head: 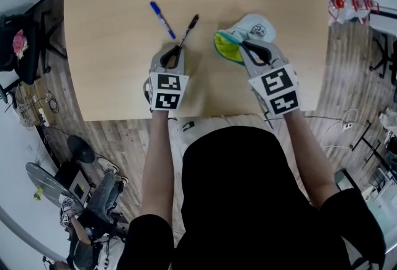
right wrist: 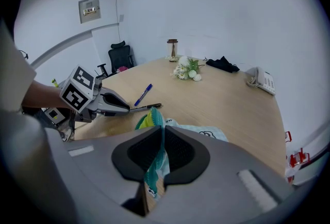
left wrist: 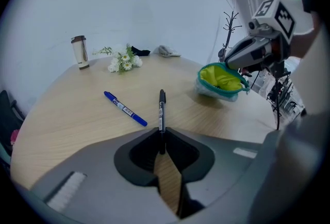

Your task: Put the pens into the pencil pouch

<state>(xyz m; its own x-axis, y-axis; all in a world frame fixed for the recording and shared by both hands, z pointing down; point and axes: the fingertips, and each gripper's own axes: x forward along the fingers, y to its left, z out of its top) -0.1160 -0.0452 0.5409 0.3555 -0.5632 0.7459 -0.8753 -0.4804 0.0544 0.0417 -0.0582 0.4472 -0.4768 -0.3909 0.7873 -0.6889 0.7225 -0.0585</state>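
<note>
The left gripper [head: 178, 48] pinched the end of a slim black pen [head: 189, 28]. The right gripper [head: 243, 45] clamped the rim of a teal-edged, yellow-lined fabric pouch [head: 255, 28]. A blue plastic pen [head: 162, 20] lay on the wooden table [head: 118, 76] nearby.

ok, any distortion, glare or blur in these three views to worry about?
Head view: fisheye bows the table edges, light even, no glare, black pen sharp. Left gripper view: dark round vignette, close foreground soft, blue pen crisp. Right gripper view: same vignette, pencil pouch up close a bit soft.
</note>
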